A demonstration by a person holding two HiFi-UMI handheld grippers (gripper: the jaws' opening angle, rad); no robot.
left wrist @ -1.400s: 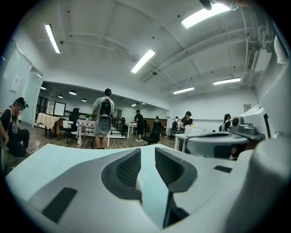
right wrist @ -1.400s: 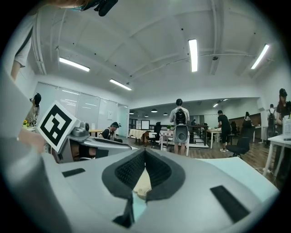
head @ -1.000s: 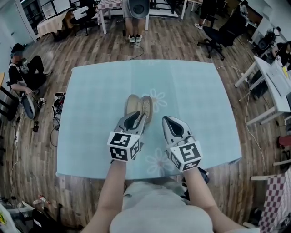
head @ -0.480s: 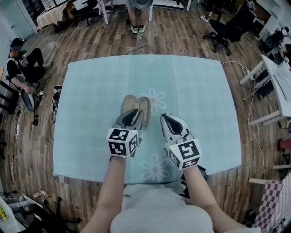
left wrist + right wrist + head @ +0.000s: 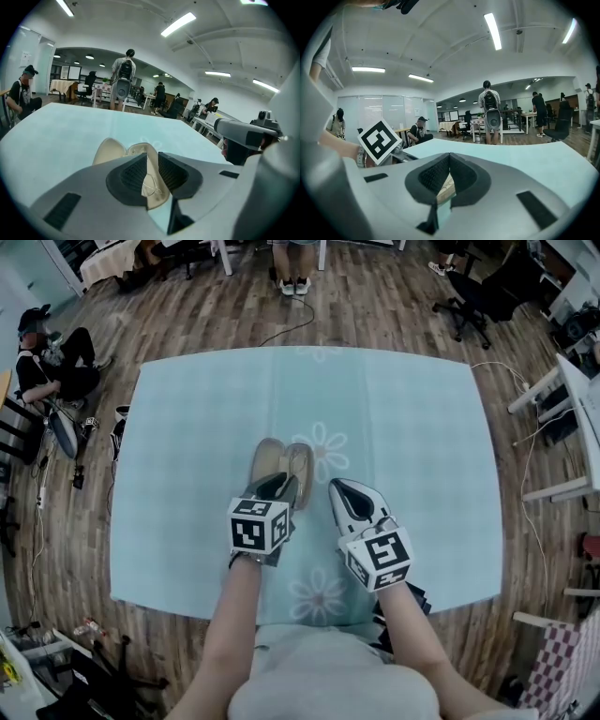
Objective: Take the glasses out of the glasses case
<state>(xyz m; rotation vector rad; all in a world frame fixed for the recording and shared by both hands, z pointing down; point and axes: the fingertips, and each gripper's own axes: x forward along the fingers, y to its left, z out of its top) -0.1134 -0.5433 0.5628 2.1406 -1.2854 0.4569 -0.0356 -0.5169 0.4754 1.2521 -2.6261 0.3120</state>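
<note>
An open beige glasses case (image 5: 272, 457) lies in the middle of the light blue tablecloth (image 5: 187, 427). My left gripper (image 5: 281, 482) hangs over the case's near end. In the left gripper view its jaws (image 5: 152, 157) stand a narrow gap apart, and through that gap I see the case (image 5: 110, 150) and thin wire glasses (image 5: 151, 187) lying in its right half. My right gripper (image 5: 336, 486) rests just right of the case with its jaws together (image 5: 450, 157). A strip of the tan case (image 5: 444, 187) shows below its pads.
The cloth carries pale flower prints (image 5: 323, 451). A person sits on the floor at the left (image 5: 47, 371) and another stands beyond the far edge (image 5: 295, 263). Office chairs (image 5: 478, 306) and a white desk (image 5: 572, 409) stand to the right.
The left gripper has tipped a little steeper over the case's near end. The right gripper has hardly moved. The head camera has shifted slightly.
</note>
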